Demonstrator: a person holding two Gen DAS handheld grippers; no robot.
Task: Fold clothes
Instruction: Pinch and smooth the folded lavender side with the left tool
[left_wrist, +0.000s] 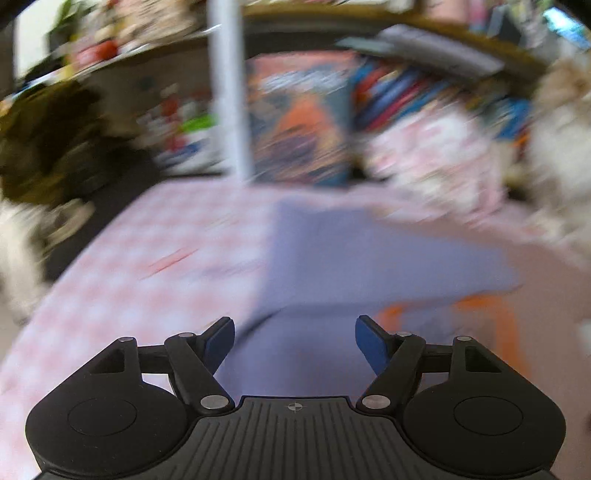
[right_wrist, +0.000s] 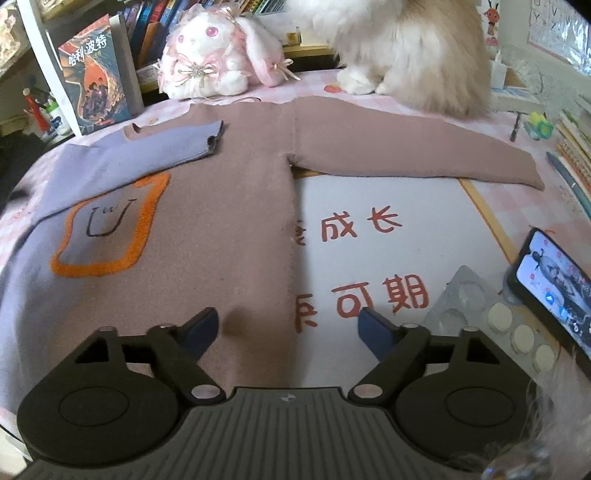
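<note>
A brown and lilac sweater (right_wrist: 229, 206) lies flat on the table with an orange outlined patch (right_wrist: 107, 229) on its front. Its lilac left sleeve (right_wrist: 147, 151) is folded across the chest. Its brown right sleeve (right_wrist: 413, 151) stretches out to the right. My right gripper (right_wrist: 286, 328) hovers open over the sweater's lower right edge, with nothing pressed between its fingers. In the blurred left wrist view, my left gripper (left_wrist: 294, 334) stands open above the lilac cloth (left_wrist: 354, 251), holding nothing.
A fluffy cat (right_wrist: 413, 48) sits at the back on the sleeve's far side, beside a plush rabbit (right_wrist: 214, 55). A book (right_wrist: 99, 74) stands at the back left. A phone (right_wrist: 554, 284), a pill blister (right_wrist: 491, 314) and a white printed mat (right_wrist: 388, 240) lie right.
</note>
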